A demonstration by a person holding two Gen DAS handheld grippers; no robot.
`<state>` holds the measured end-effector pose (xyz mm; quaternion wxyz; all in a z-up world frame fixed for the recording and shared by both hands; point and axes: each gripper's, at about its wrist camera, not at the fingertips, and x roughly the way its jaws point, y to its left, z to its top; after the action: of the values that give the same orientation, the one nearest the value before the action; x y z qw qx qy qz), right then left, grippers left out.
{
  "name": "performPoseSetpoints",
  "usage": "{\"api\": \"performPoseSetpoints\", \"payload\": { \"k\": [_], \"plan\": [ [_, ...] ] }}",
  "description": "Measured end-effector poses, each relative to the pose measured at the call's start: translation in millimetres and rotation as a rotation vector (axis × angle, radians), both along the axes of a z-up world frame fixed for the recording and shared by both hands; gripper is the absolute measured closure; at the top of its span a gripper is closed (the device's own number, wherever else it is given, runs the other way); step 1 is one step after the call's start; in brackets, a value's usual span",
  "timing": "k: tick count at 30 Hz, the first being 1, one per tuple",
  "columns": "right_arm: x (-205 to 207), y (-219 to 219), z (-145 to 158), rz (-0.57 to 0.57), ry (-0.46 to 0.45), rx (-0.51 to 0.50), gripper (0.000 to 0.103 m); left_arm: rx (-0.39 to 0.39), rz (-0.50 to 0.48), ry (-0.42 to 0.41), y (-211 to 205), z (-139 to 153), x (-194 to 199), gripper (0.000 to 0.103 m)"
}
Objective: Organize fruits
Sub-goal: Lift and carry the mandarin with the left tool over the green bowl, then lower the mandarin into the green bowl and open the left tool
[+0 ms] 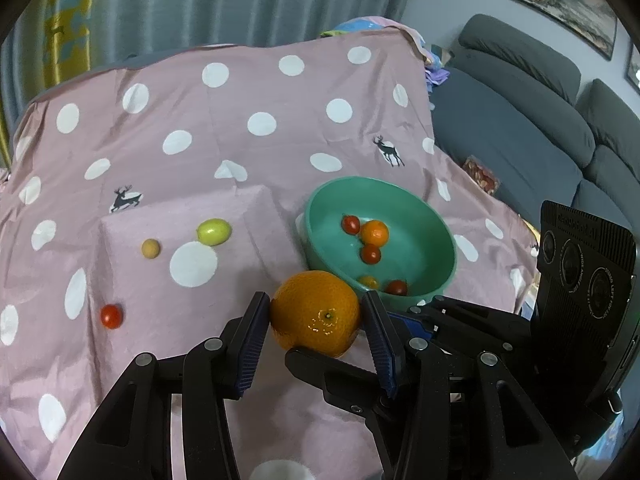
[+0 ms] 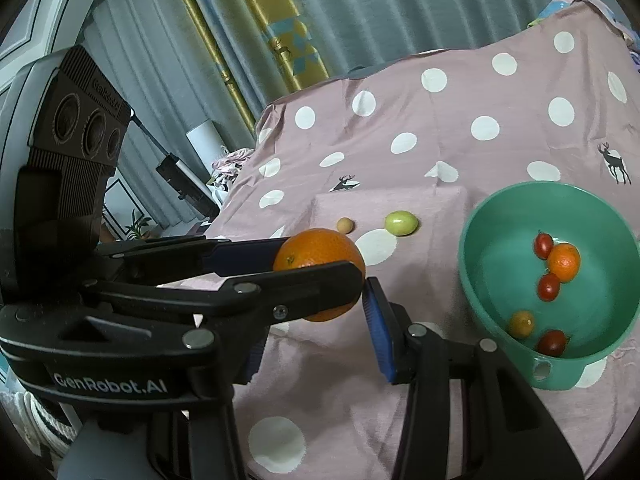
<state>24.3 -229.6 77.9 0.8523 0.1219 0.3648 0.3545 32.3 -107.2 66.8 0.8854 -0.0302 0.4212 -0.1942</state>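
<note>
Right wrist view: left gripper's black finger (image 2: 256,292) covers the middle of the large round orange (image 2: 316,254) and the right gripper's left pad. Near wall of the teal plastic bowl (image 1: 320,216) hides part of a small yellow fruit (image 1: 369,281) in the left view.

Left claw (image 1: 316,320) clamped, right claw (image 2: 312,332) ajar

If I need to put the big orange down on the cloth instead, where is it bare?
Bare cloth lies near the camera, below the red tomato and left of the big orange. It is crowded around the green bowl, and the lime and small tan fruit occupy the raised patch.
</note>
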Motion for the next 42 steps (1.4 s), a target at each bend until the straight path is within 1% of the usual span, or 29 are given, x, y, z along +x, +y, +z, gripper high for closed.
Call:
{"api": "performPoseSetpoints", "payload": {
  "k": [12,34,42],
  "plan": [
    [12,-21,-10,-0.054,0.019,0.015,0.057,0.024,-0.050,0.008,-26,-6,15,0.056],
    [35,-66,-27,-0.165,0.053,0.006,0.057,0.026,-0.162,0.037,-76,-23,52,0.056],
    [45,-81,-38,-0.204,0.080,-0.004,0.057,0.022,-0.200,0.070,-95,-34,69,0.056]
  ]
}}
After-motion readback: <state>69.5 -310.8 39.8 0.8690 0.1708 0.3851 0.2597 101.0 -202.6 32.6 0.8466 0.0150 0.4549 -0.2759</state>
